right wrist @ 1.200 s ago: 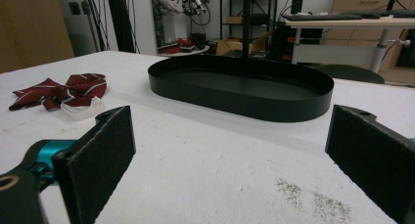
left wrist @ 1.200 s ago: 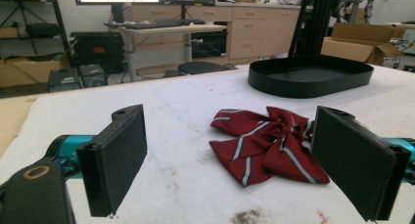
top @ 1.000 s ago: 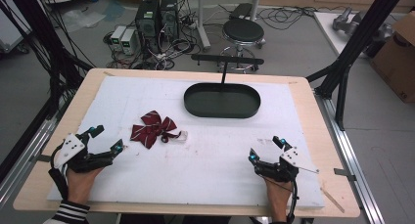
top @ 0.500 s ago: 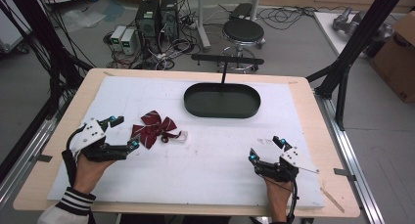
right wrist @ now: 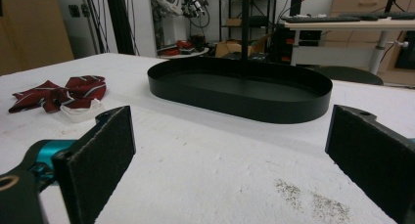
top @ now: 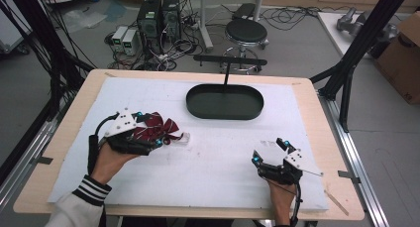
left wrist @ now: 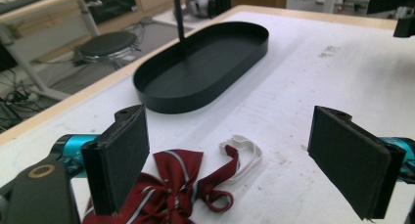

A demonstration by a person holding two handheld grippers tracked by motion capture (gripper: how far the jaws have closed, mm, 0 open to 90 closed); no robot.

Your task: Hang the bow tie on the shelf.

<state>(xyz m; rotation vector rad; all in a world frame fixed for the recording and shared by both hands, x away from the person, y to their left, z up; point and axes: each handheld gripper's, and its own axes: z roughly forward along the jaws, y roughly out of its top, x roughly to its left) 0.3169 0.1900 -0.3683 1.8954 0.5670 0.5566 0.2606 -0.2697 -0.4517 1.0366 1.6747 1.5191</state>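
**Left tool lined up on the bow tie**

My left tool point(top: 148, 133) hangs with jaws spread wide over the dark red striped fabric bow tie point(left wrist: 171, 192) lying on the white worktop point(top: 218, 157), ready to pinch it. My right tool point(top: 270, 155) rests apart, gaping too, near the black oval metal tray point(top: 225, 102).

I see even, bright overhead light, soft shadows on the white table point(top: 218, 157). My high view is slightly soft; backgrounds blur in both gripper views.
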